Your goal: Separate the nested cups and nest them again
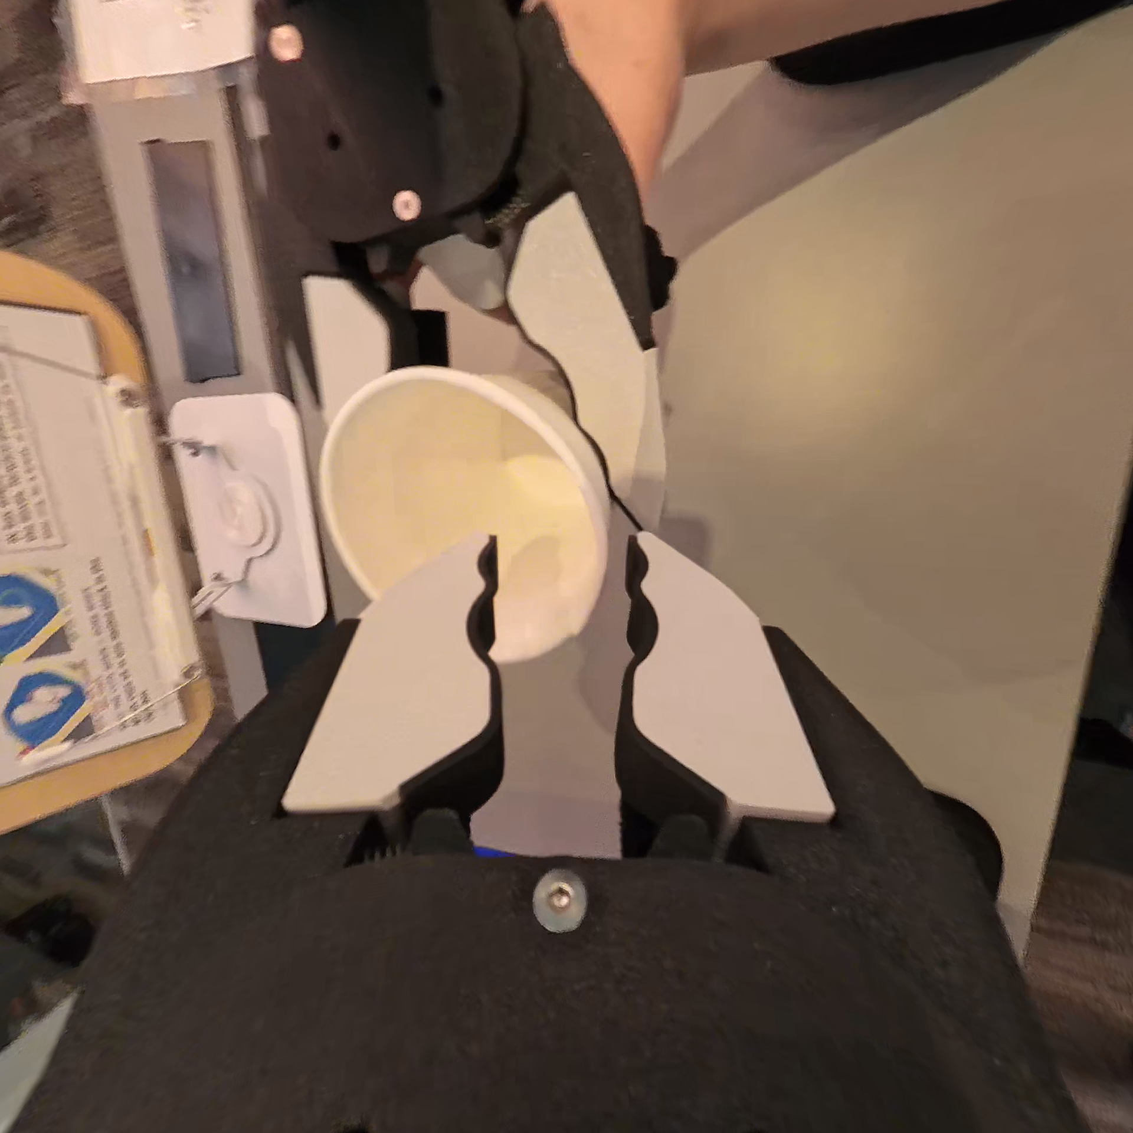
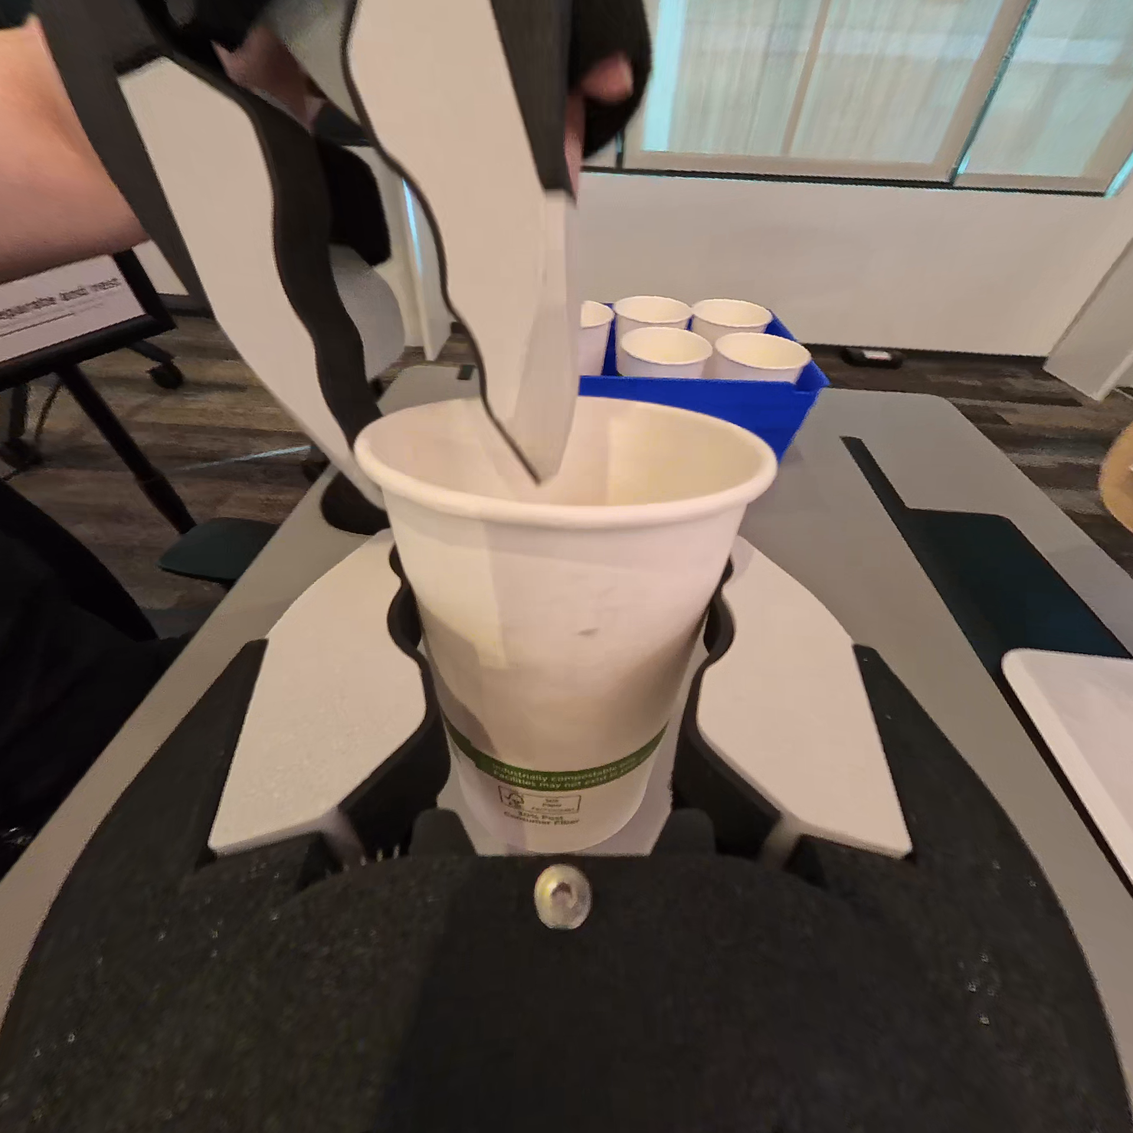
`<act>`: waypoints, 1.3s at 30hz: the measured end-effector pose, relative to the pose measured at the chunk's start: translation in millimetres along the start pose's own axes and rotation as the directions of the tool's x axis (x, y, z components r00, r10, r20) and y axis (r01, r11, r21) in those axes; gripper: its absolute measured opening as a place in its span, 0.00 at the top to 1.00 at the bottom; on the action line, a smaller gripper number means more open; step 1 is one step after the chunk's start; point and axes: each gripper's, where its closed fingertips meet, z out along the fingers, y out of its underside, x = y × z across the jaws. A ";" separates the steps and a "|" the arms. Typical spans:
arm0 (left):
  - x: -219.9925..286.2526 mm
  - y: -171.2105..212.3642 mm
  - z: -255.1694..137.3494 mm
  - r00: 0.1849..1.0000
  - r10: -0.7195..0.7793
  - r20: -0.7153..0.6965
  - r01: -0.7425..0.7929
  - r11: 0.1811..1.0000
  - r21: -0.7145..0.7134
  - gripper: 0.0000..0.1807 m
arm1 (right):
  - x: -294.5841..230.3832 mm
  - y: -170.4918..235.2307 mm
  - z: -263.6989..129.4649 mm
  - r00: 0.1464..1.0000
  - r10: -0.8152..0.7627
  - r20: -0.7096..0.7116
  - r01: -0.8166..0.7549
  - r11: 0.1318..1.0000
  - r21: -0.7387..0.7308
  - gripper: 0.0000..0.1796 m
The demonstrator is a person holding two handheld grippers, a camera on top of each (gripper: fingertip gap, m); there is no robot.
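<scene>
In the right wrist view a framed sign (image 2: 58, 306) stands on a dark stand at the far left, over a wood-pattern floor (image 2: 202, 423). The grey desk (image 2: 858, 466) runs forward from the camera. The right gripper (image 2: 561, 604) is closed on a white paper cup (image 2: 567, 613) with a green band; the cup stands upright between both fingers, above the middle of the desk. From above, the left gripper (image 2: 453, 484) reaches down with one finger inside the cup's mouth and the other outside the left rim; its jaws are a little apart, and I cannot tell if they press the wall. At the far edge of the desk a blue bin (image 2: 736, 408) holds more white cups (image 2: 665, 352). Behind it are a white wall and windows (image 2: 827, 80). A white object (image 2: 1079, 736) lies at the right edge.
</scene>
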 end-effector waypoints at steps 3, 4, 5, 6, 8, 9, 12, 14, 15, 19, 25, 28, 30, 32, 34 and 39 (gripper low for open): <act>-34.0 -0.9 -6.0 0.981 -0.052 0.185 0.052 0.999 0.007 0.72 | 21.2 12.9 -10.9 0.997 0.049 -0.061 -0.050 0.999 -0.013 0.49; -49.2 1.7 -9.5 0.960 -0.067 0.273 0.072 0.997 -0.009 0.71 | 29.9 16.7 -16.3 0.994 0.068 -0.091 -0.069 0.998 -0.010 0.49; -64.1 5.8 -13.7 0.929 -0.069 0.364 0.088 0.995 -0.036 0.72 | 36.6 20.4 -22.3 0.990 0.087 -0.108 -0.088 0.996 -0.006 0.49; -73.4 8.2 -16.9 0.904 -0.067 0.422 0.101 0.993 -0.060 0.70 | 42.7 24.9 -28.4 0.986 0.108 -0.123 -0.110 0.994 -0.007 0.49; -82.2 8.2 -20.8 0.869 -0.085 0.488 0.144 0.986 -0.085 0.67 | 57.9 37.3 -41.8 0.974 0.128 -0.189 -0.136 0.990 -0.034 0.49; -89.8 10.9 -26.5 0.831 -0.053 0.553 0.152 0.979 -0.134 0.64 | 65.1 42.8 -49.0 0.966 0.127 -0.225 -0.141 0.989 -0.046 0.49; -107.5 11.5 -50.6 0.683 0.093 0.724 0.138 0.958 -0.253 0.66 | 76.5 50.3 -68.9 0.948 0.168 -0.271 -0.182 0.983 -0.024 0.49; -106.3 5.1 -58.3 0.639 0.115 0.761 0.129 0.959 -0.252 0.68 | 81.9 51.3 -82.0 0.933 0.197 -0.302 -0.205 0.979 0.006 0.49; -105.3 2.5 -61.1 0.621 0.114 0.776 0.130 0.961 -0.245 0.70 | 84.4 51.8 -88.6 0.924 0.204 -0.322 -0.210 0.978 0.016 0.49; -99.9 4.0 -64.6 0.581 0.206 0.788 0.097 0.943 -0.318 0.72 | 90.3 53.5 -113.5 0.887 0.230 -0.401 -0.239 0.971 0.028 0.49; -76.7 14.3 -25.9 0.746 0.018 0.666 0.157 0.967 -0.202 0.68 | 81.3 36.0 -158.5 0.820 0.227 -0.526 -0.223 0.972 0.071 0.49; -64.1 17.5 -8.1 0.803 -0.148 0.577 0.218 0.974 -0.054 0.68 | 71.7 21.3 -197.1 0.771 0.168 -0.614 -0.181 0.983 0.042 0.49; -52.2 23.0 3.0 0.837 -0.270 0.475 0.288 0.957 0.036 0.65 | 62.0 5.8 -229.6 0.739 0.122 -0.663 -0.137 0.990 0.029 0.49; -40.6 29.4 9.2 0.849 -0.365 0.381 0.348 0.930 0.117 0.63 | 53.4 -6.2 -269.2 0.691 0.072 -0.719 -0.095 0.995 0.008 0.49; -31.3 36.9 10.7 0.846 -0.431 0.314 0.391 0.902 0.186 0.62 | 48.5 -7.9 -314.1 0.632 0.040 -0.774 -0.085 0.996 -0.018 0.49; -23.1 45.7 -4.1 0.813 -0.515 0.271 0.421 0.842 0.336 0.58 | 55.5 25.9 -427.0 0.436 0.106 -0.894 -0.144 0.988 0.046 0.49</act>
